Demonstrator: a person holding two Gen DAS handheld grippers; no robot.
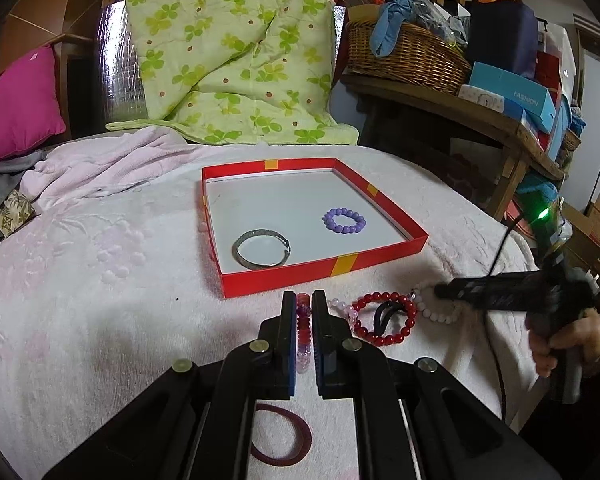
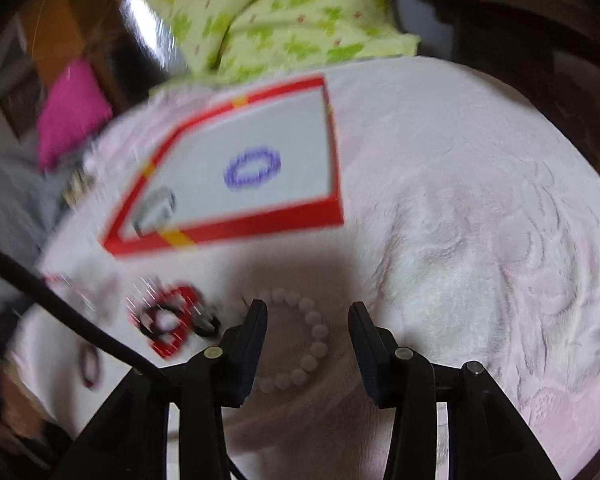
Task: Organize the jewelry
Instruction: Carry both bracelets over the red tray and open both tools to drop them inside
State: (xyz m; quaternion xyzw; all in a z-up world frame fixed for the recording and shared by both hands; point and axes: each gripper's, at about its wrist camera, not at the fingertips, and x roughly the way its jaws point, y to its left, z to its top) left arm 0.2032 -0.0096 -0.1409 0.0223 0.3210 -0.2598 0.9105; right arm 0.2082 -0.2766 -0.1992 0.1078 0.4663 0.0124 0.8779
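Left hand-held gripper (image 1: 303, 312) pinches the pink-and-red beaded bracelet (image 1: 303, 334), bound for the red cardboard tray (image 1: 284, 276), while the right hand-held gripper (image 2: 308, 316) straddles the white bead bracelet (image 2: 314, 336), half-spread.

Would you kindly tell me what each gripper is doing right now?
Left gripper: shut on a pink and red beaded bracelet.
Right gripper: open, holding nothing, over the white bead bracelet.

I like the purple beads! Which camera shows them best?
The left wrist view: the purple beads lie sharp and whole inside the red box. The right wrist view shows them too, but smeared by blur.
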